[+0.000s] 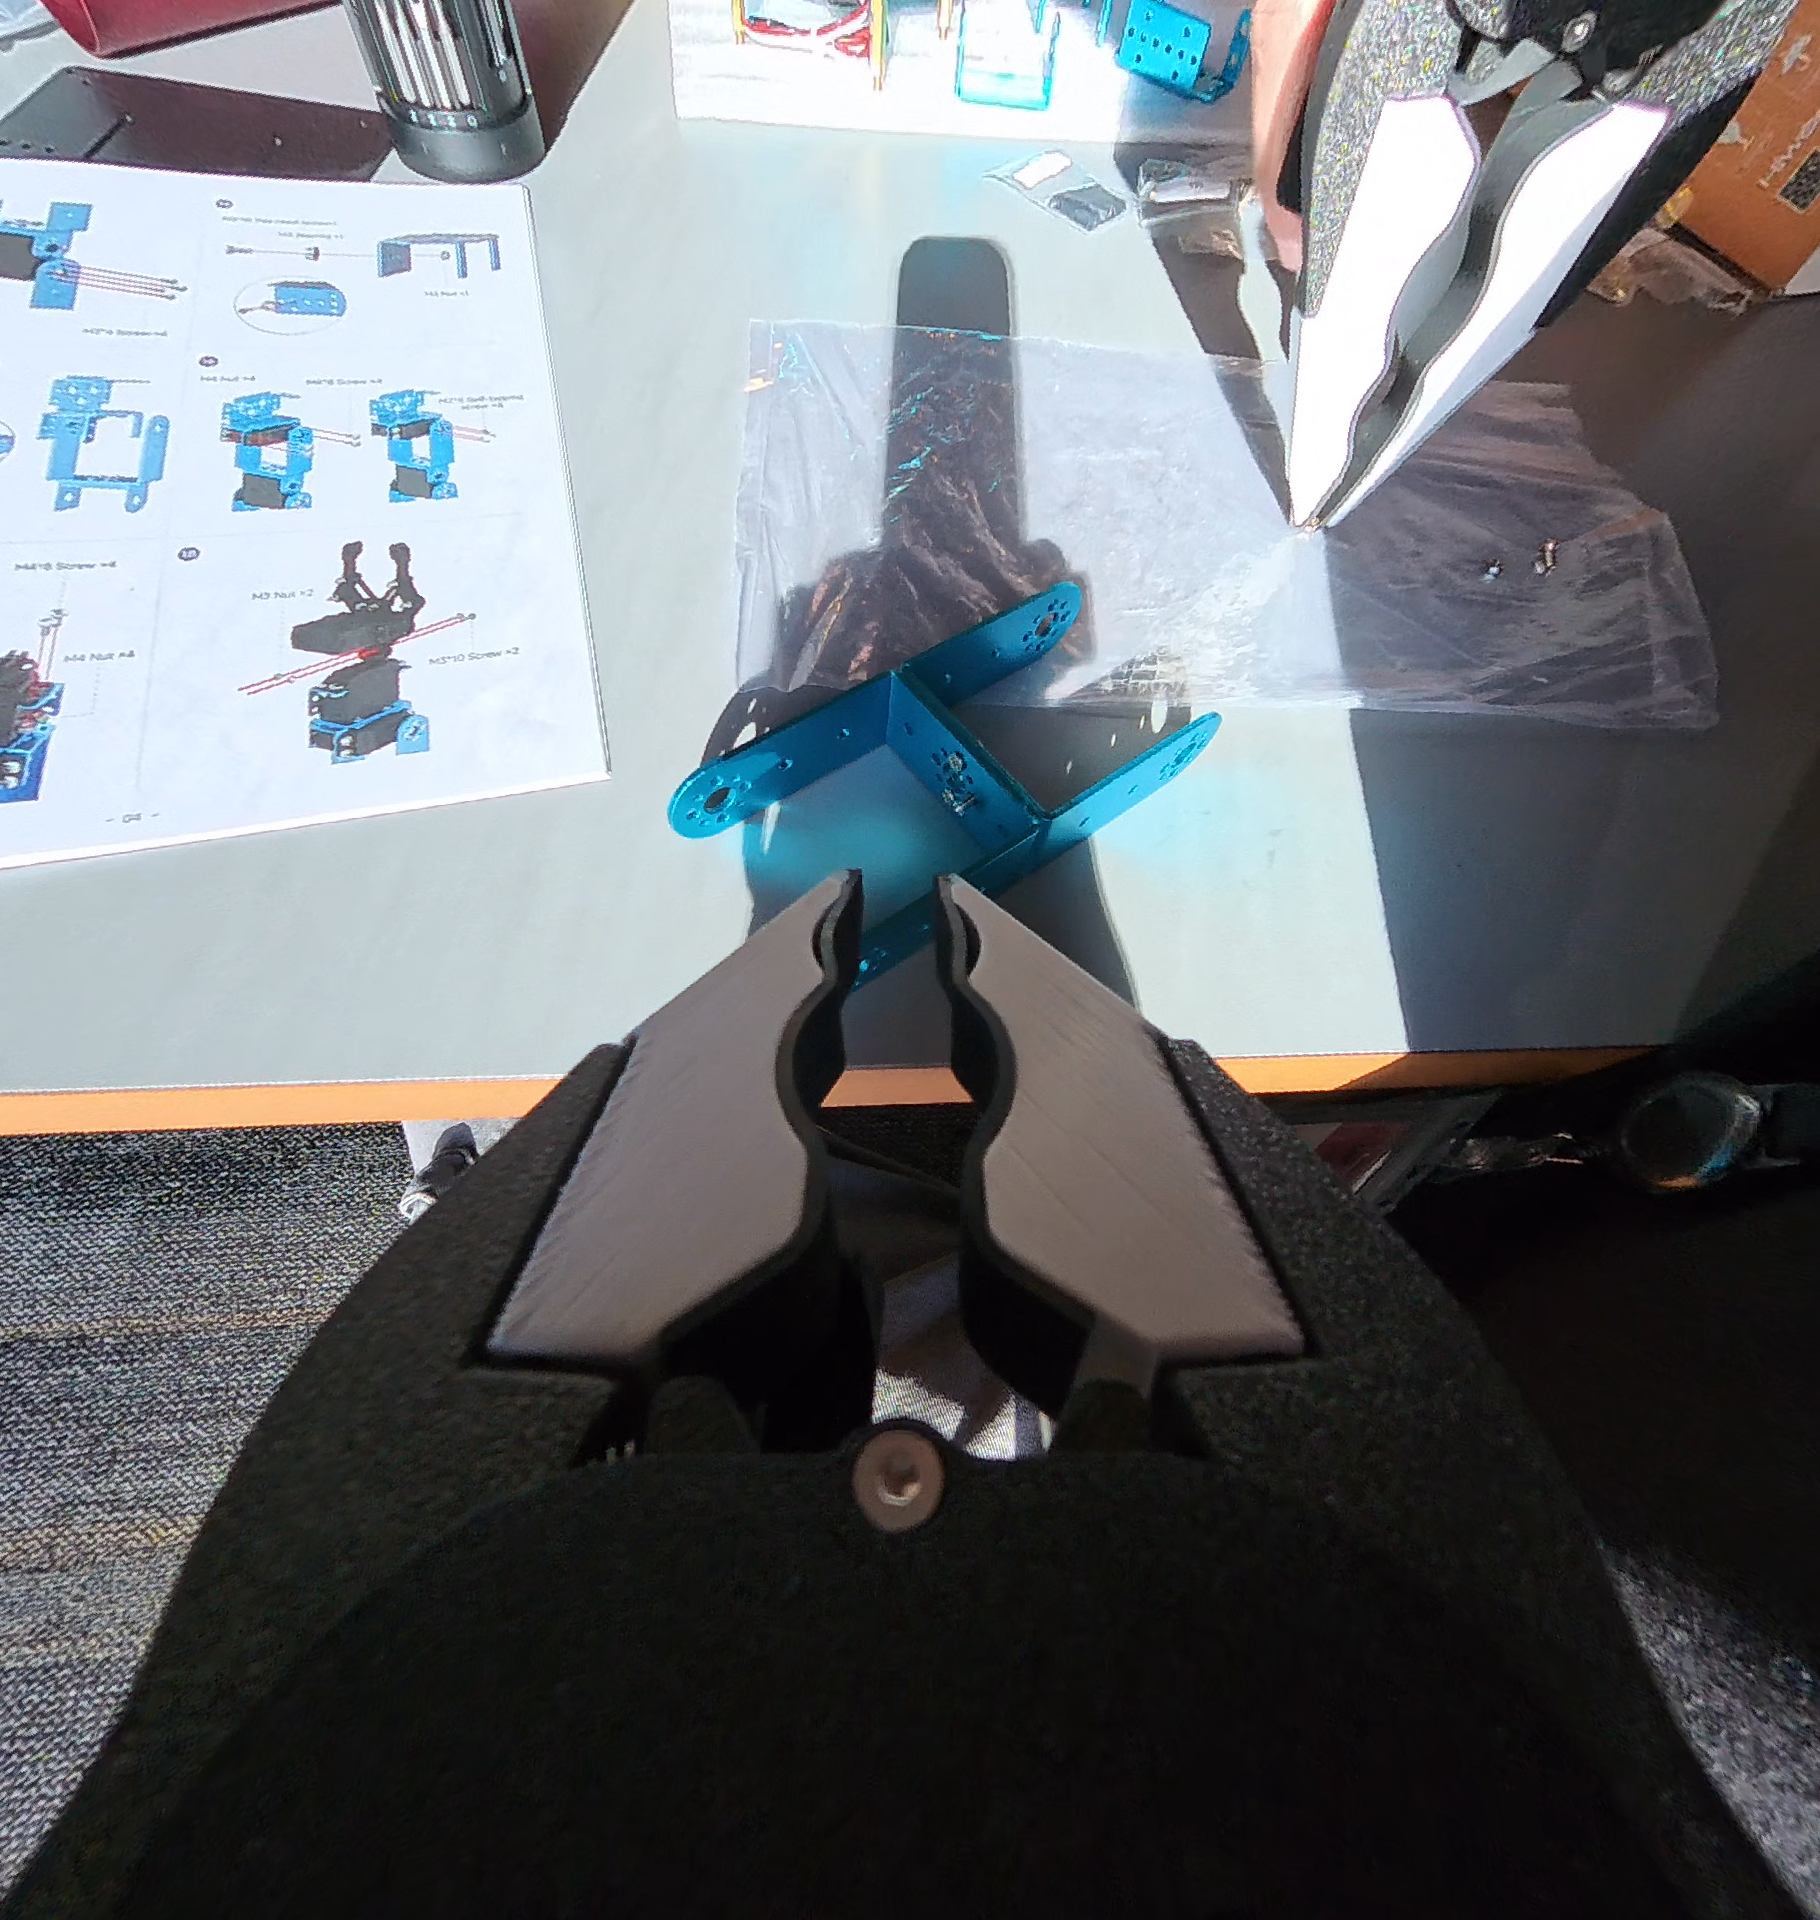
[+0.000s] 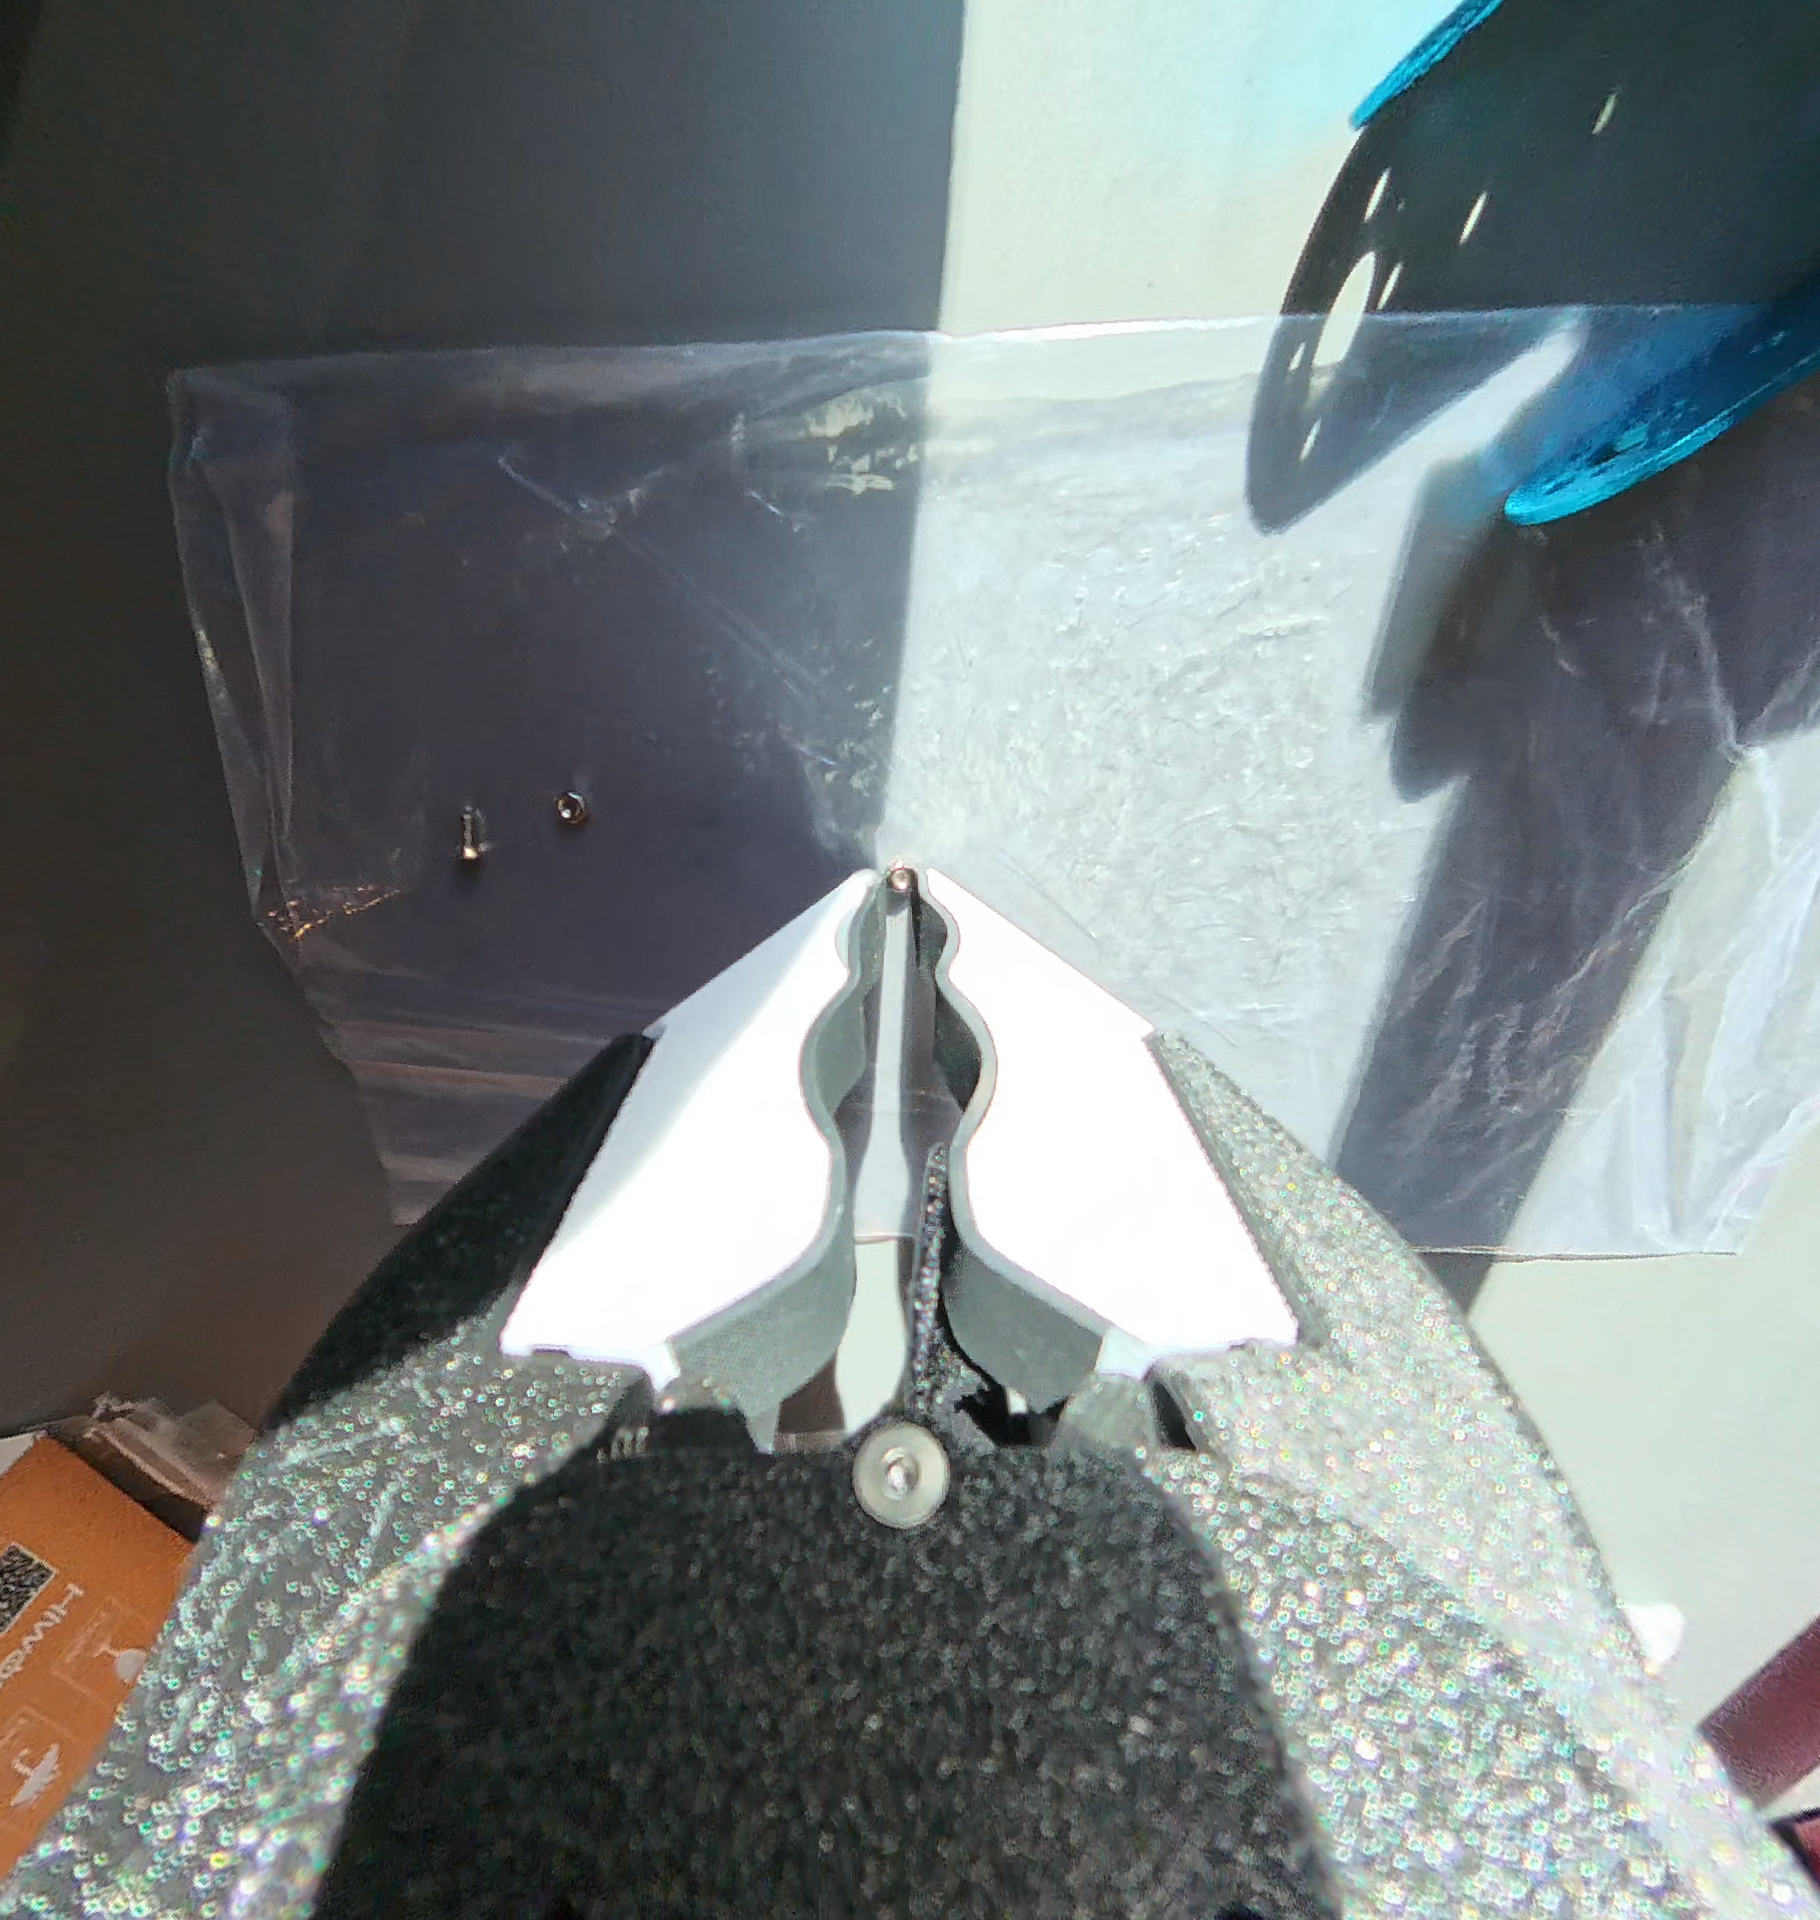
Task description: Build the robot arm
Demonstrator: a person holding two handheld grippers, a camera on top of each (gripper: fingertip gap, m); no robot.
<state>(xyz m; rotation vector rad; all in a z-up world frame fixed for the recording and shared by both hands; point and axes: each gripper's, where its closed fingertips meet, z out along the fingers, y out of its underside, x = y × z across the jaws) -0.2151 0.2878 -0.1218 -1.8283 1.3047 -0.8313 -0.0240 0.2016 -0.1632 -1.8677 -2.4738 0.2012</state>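
Looking across my grey tabletop (image 1: 366,956), I see the instruction sheet (image 1: 241,499) at left and a clear plastic bag (image 1: 1145,499) lying flat. My left tool (image 1: 899,883) pinches one arm of the blue metal bracket (image 1: 947,748) beside the bag. My right tool (image 2: 900,875), tips down on the bag, nips a tiny screw (image 2: 898,879); another screw (image 2: 470,836) and a nut (image 2: 570,806) lie nearby.

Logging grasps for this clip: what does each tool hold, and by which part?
Left tool grips the blue perforated metal bracket by its near arm. Right tool pinches a tiny silver screw at its fingertips.
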